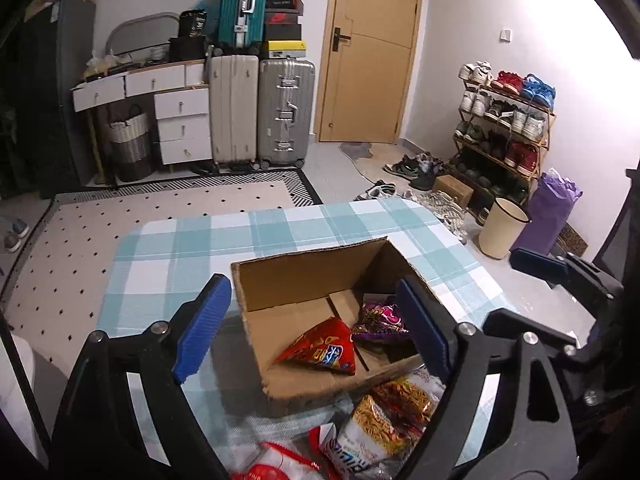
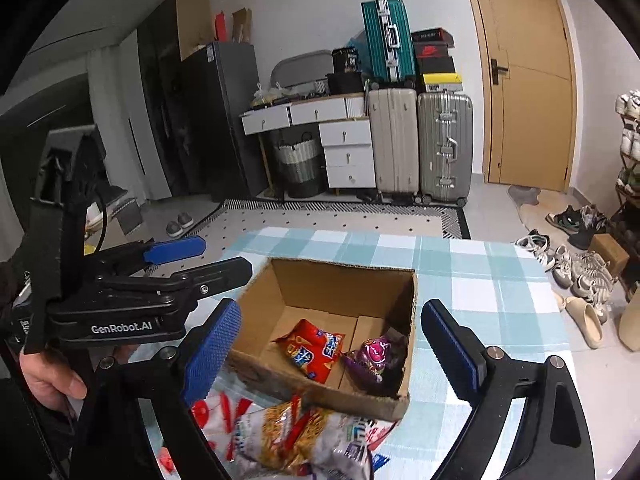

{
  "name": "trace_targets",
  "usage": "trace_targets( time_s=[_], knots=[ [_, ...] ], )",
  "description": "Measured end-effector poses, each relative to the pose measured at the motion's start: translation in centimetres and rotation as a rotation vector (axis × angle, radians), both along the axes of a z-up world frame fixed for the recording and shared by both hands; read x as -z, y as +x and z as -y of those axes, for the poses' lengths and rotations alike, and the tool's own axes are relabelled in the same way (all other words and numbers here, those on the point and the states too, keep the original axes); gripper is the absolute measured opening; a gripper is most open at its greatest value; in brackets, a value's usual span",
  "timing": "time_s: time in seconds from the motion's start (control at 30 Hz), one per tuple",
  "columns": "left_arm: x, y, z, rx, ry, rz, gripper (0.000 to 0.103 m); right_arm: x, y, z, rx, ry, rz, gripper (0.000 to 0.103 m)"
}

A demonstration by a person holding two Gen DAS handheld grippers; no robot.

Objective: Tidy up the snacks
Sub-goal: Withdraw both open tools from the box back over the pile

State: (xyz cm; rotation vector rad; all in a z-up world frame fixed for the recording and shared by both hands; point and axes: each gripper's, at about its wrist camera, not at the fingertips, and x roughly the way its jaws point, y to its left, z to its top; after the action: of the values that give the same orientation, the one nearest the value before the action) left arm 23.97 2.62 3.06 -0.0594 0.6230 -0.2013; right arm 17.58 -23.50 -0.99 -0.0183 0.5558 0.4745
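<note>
Snacks — red triangular crisp packet (image 1: 320,350) and purple foil bag (image 1: 382,318) inside open brown cardboard box (image 1: 304,276), noodle-print packets (image 2: 296,436) loose before it — left gripper (image 1: 316,328) and right gripper (image 2: 332,348) both spread wide, holding nothing, seemingly ready to collect those.

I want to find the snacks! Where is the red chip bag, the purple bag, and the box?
red chip bag (image 2: 316,350), right wrist view, middle of its front.
purple bag (image 2: 374,354), right wrist view, its printed face.
box (image 2: 340,284), right wrist view, inner far wall.
</note>
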Motion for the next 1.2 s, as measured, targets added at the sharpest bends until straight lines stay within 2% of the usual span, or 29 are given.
trace_targets(
  time_s=[0.13,0.23,0.27,0.67,0.9,1.2],
  knots=[
    [-1.2,-2.5,-0.3,-0.017,0.005,0.018,0.089,-1.4,-2.4,0.2,0.007,0.013,0.026,0.094],
    [-2.0,-4.3,-0.5,-0.031,0.010,0.038,0.101,-2.4,-4.5,0.6,0.001,0.032,0.053,0.096],
    [-2.2,-4.9,-0.6,-0.037,0.010,0.045,0.102,-2.6,-5.1,0.6,0.003,0.037,0.058,0.097],
    [-3.3,-12.1,-1.4,-0.078,0.010,0.062,0.102,-4.1,-12.0,1.4,-0.003,0.077,0.097,0.097],
    [-2.8,-15.6,-2.1,-0.112,0.010,0.074,0.102,-3.3,-15.5,1.8,0.001,0.101,0.097,0.097],
    [-0.3,-19.8,-3.4,-0.166,0.014,0.068,0.102,-1.1,-19.6,1.7,0.004,0.115,0.081,0.097]
  ],
)
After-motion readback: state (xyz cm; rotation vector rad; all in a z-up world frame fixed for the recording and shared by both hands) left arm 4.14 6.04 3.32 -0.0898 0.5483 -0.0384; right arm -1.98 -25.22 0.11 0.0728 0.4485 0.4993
